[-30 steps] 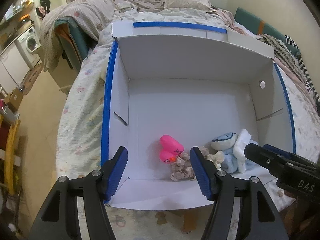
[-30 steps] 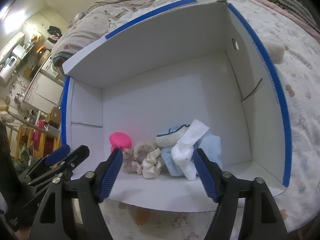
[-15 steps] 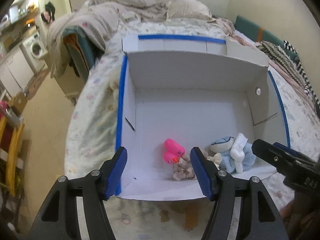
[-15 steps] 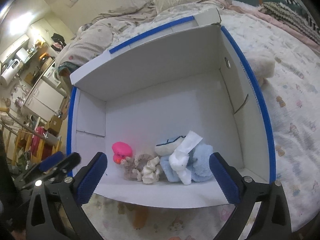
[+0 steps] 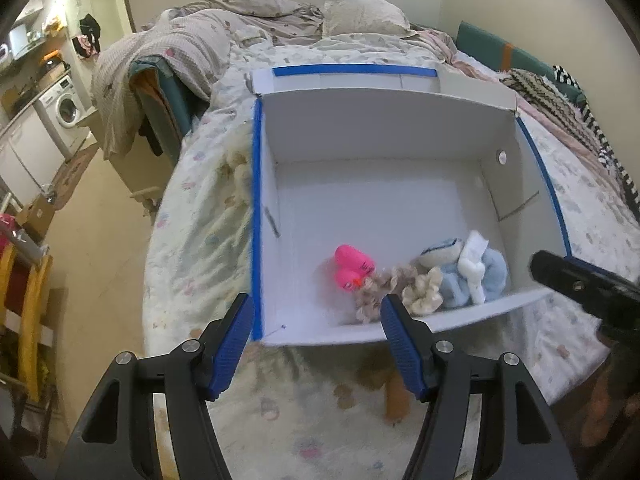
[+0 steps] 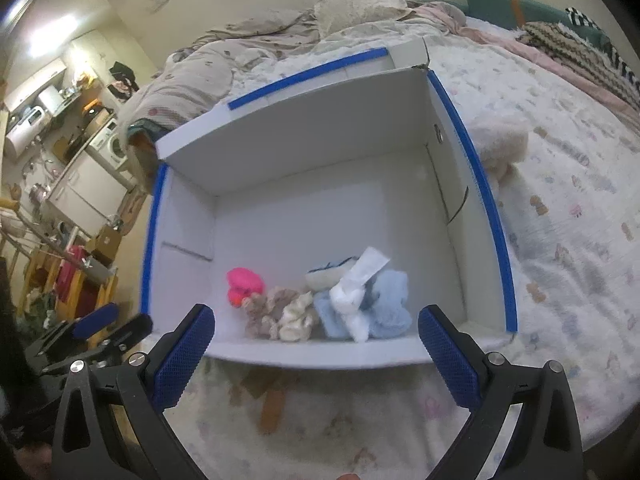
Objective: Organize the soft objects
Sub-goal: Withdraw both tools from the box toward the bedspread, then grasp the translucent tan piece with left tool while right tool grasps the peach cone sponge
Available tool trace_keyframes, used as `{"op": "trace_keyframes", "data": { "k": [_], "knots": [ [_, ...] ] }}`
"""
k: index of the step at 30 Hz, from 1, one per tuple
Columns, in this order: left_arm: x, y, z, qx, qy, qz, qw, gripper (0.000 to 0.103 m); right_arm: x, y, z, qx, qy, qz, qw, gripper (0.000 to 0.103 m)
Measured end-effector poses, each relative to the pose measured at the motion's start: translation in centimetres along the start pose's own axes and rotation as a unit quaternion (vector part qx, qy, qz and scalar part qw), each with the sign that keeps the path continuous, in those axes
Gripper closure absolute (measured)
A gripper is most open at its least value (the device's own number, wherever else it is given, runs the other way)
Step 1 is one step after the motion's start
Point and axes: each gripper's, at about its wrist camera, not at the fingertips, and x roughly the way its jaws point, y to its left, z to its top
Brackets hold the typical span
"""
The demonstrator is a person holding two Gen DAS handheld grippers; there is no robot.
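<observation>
A white box (image 5: 360, 120) (image 6: 304, 120) with blue-taped edges sits on the bed. Along its near wall lie a pink soft toy (image 5: 352, 270) (image 6: 244, 284), a beige scrunchie (image 5: 372, 292) (image 6: 264, 312), a cream scrunchie (image 5: 424, 292) (image 6: 296, 316) and a light blue plush with a white tag (image 5: 472, 272) (image 6: 372, 304). My left gripper (image 5: 318, 340) is open and empty, in front of the box's near left corner. My right gripper (image 6: 316, 356) is wide open and empty, in front of the near wall; it shows at the right of the left wrist view (image 5: 580, 288).
The bed has a patterned cream cover (image 5: 192, 240) (image 6: 568, 240). A fluffy cream plush (image 6: 500, 144) lies against the box's right side. Rumpled bedding and a pillow (image 5: 360, 20) lie behind the box. The floor and a washing machine (image 5: 64, 108) are to the left.
Both grippers have pulled back from the box toward the bed's near edge. The right gripper has opened wider. The soft items in the box have not moved.
</observation>
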Motion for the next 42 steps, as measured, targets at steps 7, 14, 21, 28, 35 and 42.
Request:
{"op": "trace_keyframes", "data": {
  "k": [7, 14, 21, 28, 35, 42],
  "knots": [
    [-1.6, 1.6, -2.1, -0.012, 0.009, 0.017, 0.9997, 0.040, -2.0, 1.2, -2.7, 0.006, 0.018, 0.031, 0.999, 0.000],
    [-1.5, 2.7, -3.4, -0.034, 0.031, 0.003, 0.9989, 0.040, -1.6, 2.1, -4.6, 0.025, 0.053, 0.052, 0.997, 0.000],
    [0.7, 3.6, -5.3, -0.023, 0.061, 0.007, 0.9979, 0.040, -0.3, 1.4, -5.5, 0.058, 0.085, 0.040, 0.994, 0.002],
    [1.6, 4.0, -4.8, -0.045, 0.079, -0.019, 0.9957, 0.040, 4.3, 1.6, -7.8, 0.069, 0.169, 0.030, 0.983, 0.036],
    [2.7, 3.4, -4.6, -0.055, 0.094, -0.018, 0.9939, 0.040, 11.0, 2.9, -9.5, 0.068, 0.219, 0.021, 0.973, 0.046],
    [4.2, 2.4, -5.1, -0.044, 0.111, -0.023, 0.9926, 0.040, 13.4, 3.3, -9.7, 0.057, 0.232, 0.016, 0.971, 0.097]
  ]
}}
